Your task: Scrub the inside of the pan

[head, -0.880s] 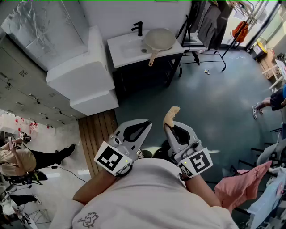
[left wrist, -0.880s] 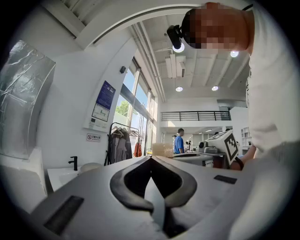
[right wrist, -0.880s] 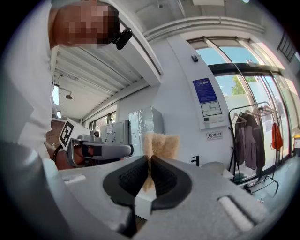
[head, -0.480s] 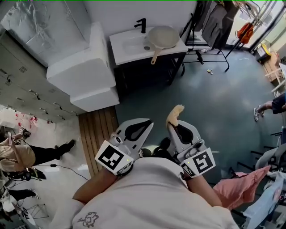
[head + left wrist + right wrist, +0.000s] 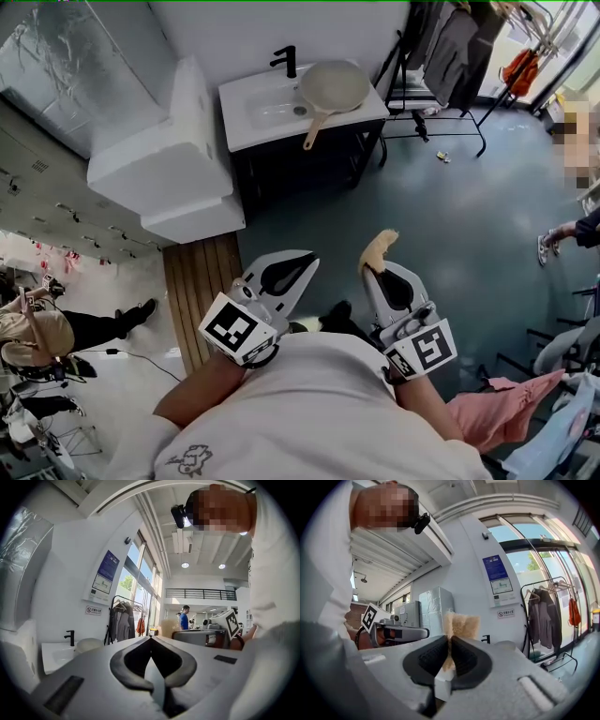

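Observation:
A cream pan (image 5: 332, 85) lies on the white washbasin counter (image 5: 267, 122) across the room, its handle pointing toward me; in the left gripper view the pan (image 5: 89, 644) shows small beside a black tap. My right gripper (image 5: 374, 262) is shut on a tan scrub sponge (image 5: 377, 249), which sticks up past the fingertips; in the right gripper view the sponge (image 5: 460, 625) is pinched between the dark pads. My left gripper (image 5: 305, 259) is shut with nothing in it, its tips meeting in the left gripper view (image 5: 150, 638). Both are held level close to my chest, far from the pan.
A white box-shaped unit (image 5: 164, 159) stands left of the basin, with a wooden mat (image 5: 202, 281) below it. A clothes rack (image 5: 450, 56) stands right of the basin. Pink cloth (image 5: 497, 403) lies at lower right. People stand at the left and right edges.
The view has shifted slightly; the basin and pan sit a little lower and nearer. My right gripper with the sponge has drifted a little to the right. The left gripper kept its place.

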Motion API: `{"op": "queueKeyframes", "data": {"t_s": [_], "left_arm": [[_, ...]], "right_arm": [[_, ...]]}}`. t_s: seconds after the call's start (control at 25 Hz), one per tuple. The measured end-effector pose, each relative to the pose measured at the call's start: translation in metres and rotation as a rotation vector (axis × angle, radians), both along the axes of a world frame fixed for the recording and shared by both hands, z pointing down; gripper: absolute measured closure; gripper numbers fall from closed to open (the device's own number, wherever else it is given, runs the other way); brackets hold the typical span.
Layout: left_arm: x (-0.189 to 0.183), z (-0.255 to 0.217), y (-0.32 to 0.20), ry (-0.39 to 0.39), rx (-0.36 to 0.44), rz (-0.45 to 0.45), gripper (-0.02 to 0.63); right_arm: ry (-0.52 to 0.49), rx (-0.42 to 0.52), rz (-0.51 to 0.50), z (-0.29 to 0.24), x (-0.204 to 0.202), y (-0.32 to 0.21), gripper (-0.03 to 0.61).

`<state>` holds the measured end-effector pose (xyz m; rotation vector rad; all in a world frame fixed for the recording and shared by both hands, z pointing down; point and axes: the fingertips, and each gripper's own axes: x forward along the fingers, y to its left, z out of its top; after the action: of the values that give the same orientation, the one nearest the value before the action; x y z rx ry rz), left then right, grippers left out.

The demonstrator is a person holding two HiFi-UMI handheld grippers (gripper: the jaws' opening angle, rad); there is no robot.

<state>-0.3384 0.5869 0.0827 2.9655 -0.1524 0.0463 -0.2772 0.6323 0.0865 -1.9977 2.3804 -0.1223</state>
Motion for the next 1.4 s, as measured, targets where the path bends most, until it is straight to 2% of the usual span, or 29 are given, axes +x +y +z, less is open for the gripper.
{"op": "queueKeyframes", "data": {"t_s": [0.2,0.52,1.0,1.4], "left_arm": [[0.067,0.003,-0.011,-0.014,0.014,-0.015,0.615],[0.135,0.019,-0.029,-0.049,-0.007,-0.047,0.615],[0.195,0.029,-0.119,-0.028,-0.001,-0.038,0.615],[0.214,0.032,-0.261,-0.033,0.035,-0.03,0.615]], "right_arm": [[0.004,0.012,-0.02,-0.003,0.073,-0.006,0.555],[-0.01,0.012,-0.021,0.001,0.156,-0.019,0.555],[0.002,-0.026,-0.013,0.017,0.205,-0.098,0.555],[0.011,-0.036,-0.003,0.02,0.223,-0.24,0.555]]}}
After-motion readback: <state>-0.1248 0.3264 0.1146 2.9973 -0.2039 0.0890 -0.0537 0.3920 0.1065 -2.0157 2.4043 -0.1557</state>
